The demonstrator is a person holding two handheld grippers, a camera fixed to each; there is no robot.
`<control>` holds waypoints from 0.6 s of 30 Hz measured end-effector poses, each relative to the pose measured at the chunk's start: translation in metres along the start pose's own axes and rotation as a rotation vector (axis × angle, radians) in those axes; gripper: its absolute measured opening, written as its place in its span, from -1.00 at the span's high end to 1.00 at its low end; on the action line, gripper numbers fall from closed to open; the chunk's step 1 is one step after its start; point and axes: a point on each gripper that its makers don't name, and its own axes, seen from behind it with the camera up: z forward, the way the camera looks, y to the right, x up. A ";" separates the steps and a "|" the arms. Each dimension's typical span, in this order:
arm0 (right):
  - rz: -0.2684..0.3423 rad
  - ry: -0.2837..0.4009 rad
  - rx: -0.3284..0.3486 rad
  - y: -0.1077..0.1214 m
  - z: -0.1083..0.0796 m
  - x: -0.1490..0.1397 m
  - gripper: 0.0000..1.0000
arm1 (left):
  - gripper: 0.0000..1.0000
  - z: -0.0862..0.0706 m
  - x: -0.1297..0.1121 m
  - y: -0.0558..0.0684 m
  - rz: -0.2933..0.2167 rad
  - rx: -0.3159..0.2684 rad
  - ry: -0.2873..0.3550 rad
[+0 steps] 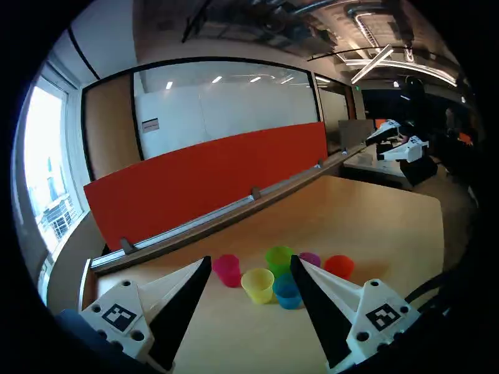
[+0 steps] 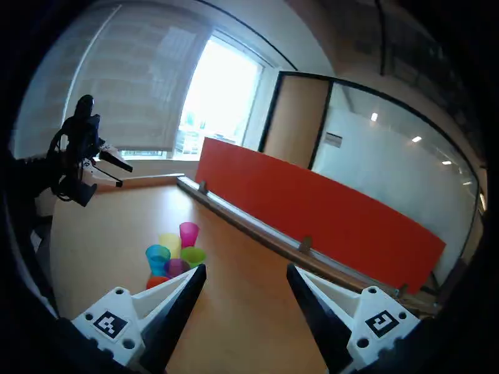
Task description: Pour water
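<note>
Pale wooden tabletop backed by long orange-red divider panel; behind it, frosted glass partition wall. Bright window beside grey roller blind. Overhead, white strip lights.

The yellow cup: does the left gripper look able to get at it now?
Probably yes. The left gripper is open and the yellow cup stands ahead between its fingers, with bare table before it. The blue cup crowds it closely.

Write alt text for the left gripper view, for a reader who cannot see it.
The open left gripper hovers over a wooden table, pointing toward six small clustered cups: pink, yellow, green, blue, purple and orange. A red-orange divider runs along the table's far edge.
</note>
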 end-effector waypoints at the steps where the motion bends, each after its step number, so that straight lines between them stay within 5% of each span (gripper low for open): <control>1: -0.002 -0.002 0.008 0.000 0.001 0.001 -1.00 | -0.88 0.001 -0.001 0.002 0.004 -0.008 -0.008; 18: -0.060 -0.077 0.112 -0.005 0.018 0.006 -1.00 | -0.88 0.022 -0.029 0.019 0.019 -0.127 -0.101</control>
